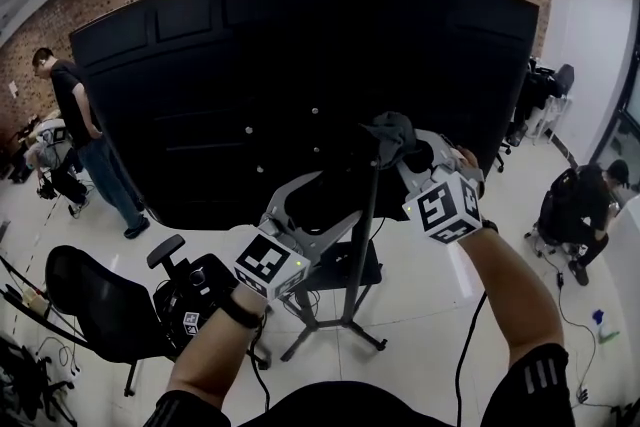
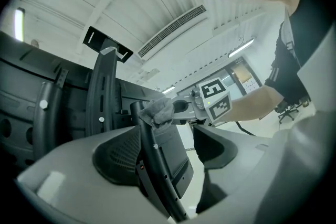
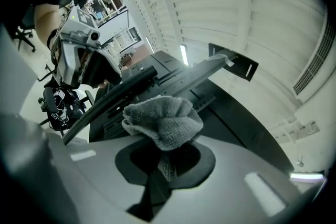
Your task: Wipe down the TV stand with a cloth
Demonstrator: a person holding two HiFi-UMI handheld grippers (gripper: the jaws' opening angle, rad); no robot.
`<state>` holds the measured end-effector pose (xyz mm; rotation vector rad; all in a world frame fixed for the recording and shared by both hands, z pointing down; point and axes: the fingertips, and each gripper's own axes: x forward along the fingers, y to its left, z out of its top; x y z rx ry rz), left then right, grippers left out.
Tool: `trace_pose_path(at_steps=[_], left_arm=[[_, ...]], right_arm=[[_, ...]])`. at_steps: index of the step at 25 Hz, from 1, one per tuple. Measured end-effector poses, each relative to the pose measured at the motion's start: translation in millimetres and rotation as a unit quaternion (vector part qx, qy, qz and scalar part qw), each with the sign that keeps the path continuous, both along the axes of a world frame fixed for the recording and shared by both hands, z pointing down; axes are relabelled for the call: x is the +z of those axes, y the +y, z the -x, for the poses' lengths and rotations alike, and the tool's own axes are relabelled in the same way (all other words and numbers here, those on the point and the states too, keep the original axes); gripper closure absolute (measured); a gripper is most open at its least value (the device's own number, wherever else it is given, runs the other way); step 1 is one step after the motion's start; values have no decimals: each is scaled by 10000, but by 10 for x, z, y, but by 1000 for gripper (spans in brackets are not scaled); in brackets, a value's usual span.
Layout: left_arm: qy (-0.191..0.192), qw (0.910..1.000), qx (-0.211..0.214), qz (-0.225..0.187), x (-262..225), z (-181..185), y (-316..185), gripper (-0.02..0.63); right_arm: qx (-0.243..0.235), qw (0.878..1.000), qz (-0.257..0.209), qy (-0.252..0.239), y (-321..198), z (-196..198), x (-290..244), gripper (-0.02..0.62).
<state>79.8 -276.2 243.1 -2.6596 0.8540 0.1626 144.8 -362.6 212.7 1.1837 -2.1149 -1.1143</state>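
- Grey cloth (image 3: 163, 120) is bunched up and sticks out from the right gripper (image 3: 165, 160). The two fingers are squeezed onto it and hold it tight.
- The cloth sits just past the tips of these fingers. It is pressed up to the thin black pole (image 1: 372, 235) of the TV stand (image 1: 340, 320), near the top of the pole.
- The pole stands straight up and down. Seen from the right fingers, it runs across just behind the cloth.
- The left gripper (image 2: 163, 134) is lower down on the same pole. Its fingers are wide apart and squeeze nothing.
- The pole goes through the gap between the left fingers. It is closer to one finger than the other. I cannot tell if it touches that finger.
- From the left fingers, the cloth is up ahead, at the top end of the pole.
- The right gripper is the one doing the wiping, because it has the cloth and is right at the pole.
- I think the next wipe should go down along the pole, toward the left fingers. Most of the pole and the legs are below the cloth.
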Motion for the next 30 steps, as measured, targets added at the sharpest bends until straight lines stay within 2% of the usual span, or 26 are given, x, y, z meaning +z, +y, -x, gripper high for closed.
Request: trace_pose_path(at_steps=[7,17,21,30], left_arm=[[-71,10000,43,20,60,-195,-58,268],[-139,9997,23,189,162,-408,-162,268],[-134,9996,86,229,199,-520,-180,268],[-134,9991,317,265,229,-882,-196,268]], right_arm=[[211,9997,24,124,-295,-161,71,568],[504,9952,-309,775,-643,-255,224,569],[695,9937,-348,806,-677,-491,252,569],[1217,9915,-8,462,-792,-1264,330,569]])
